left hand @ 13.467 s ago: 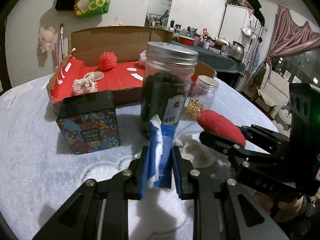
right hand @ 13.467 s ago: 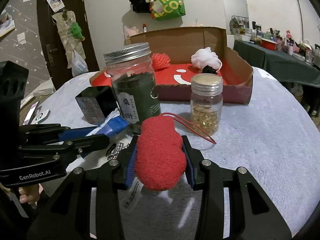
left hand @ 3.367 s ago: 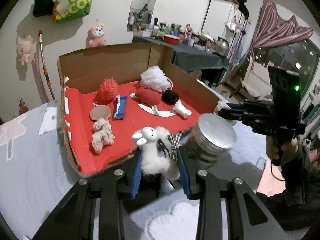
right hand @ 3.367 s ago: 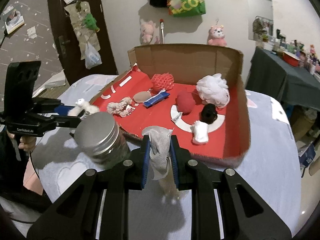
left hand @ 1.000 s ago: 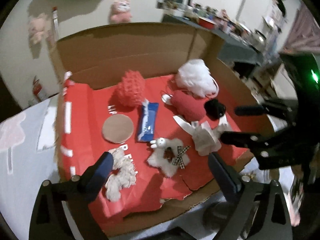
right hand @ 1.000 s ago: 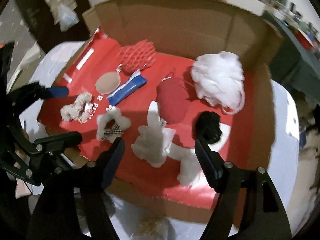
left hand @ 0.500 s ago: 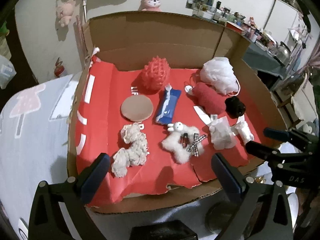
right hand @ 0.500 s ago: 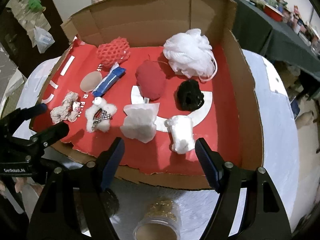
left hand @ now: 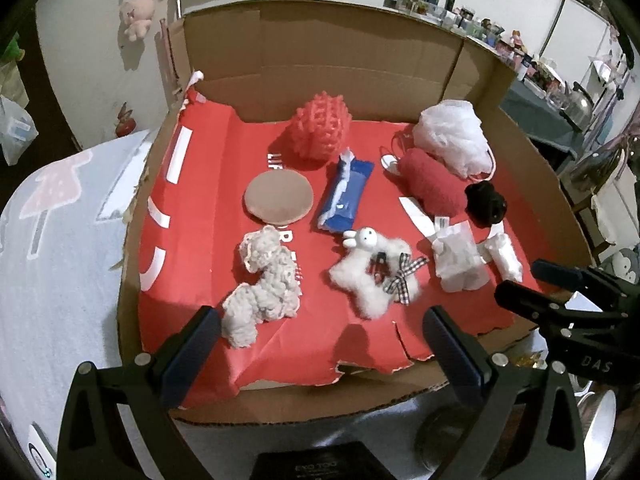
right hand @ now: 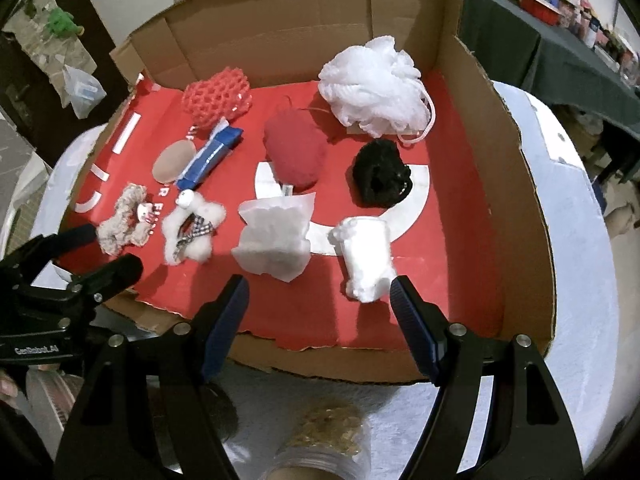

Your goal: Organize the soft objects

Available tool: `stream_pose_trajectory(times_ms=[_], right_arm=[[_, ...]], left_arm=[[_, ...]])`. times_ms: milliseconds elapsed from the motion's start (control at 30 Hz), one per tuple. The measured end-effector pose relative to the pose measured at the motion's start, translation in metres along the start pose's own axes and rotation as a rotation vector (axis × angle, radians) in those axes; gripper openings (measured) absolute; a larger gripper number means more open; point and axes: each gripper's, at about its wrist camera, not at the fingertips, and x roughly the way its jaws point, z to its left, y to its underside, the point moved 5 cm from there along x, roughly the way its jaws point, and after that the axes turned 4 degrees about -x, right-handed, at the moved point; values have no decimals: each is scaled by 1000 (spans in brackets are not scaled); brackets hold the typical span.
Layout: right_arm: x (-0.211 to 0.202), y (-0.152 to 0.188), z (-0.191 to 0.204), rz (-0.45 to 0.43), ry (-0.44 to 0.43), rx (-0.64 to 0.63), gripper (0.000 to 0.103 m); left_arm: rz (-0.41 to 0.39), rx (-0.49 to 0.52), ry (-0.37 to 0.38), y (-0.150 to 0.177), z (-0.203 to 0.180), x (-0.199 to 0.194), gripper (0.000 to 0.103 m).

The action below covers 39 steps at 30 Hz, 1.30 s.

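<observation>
Both tongs, left (left hand: 320, 340) and right (right hand: 320, 304), gape empty above my cardboard box (right hand: 516, 184), where the soft objects lie: white plush (left hand: 376, 272), blue packet (left hand: 344, 192), red pouch (right hand: 296, 152). "GenRobot.AI" marks the left rig; two jars (right hand: 320, 436) stand before the box.

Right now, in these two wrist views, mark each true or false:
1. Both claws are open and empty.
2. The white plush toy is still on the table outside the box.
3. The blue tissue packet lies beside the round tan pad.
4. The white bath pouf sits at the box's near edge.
1. True: left claw and right claw hold nothing.
2. False: the white plush toy lies inside the cardboard box.
3. True: the blue tissue packet is next to the round tan pad.
4. False: the white bath pouf sits by the far wall.
</observation>
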Motion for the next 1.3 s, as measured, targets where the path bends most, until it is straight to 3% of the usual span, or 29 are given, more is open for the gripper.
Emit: stream_pose_trajectory(times_ms=[1300], right_arm=[[-5,7,0,-31,41,-26,72]], left_arm=[[5,-8,-16,6,3,2,103]])
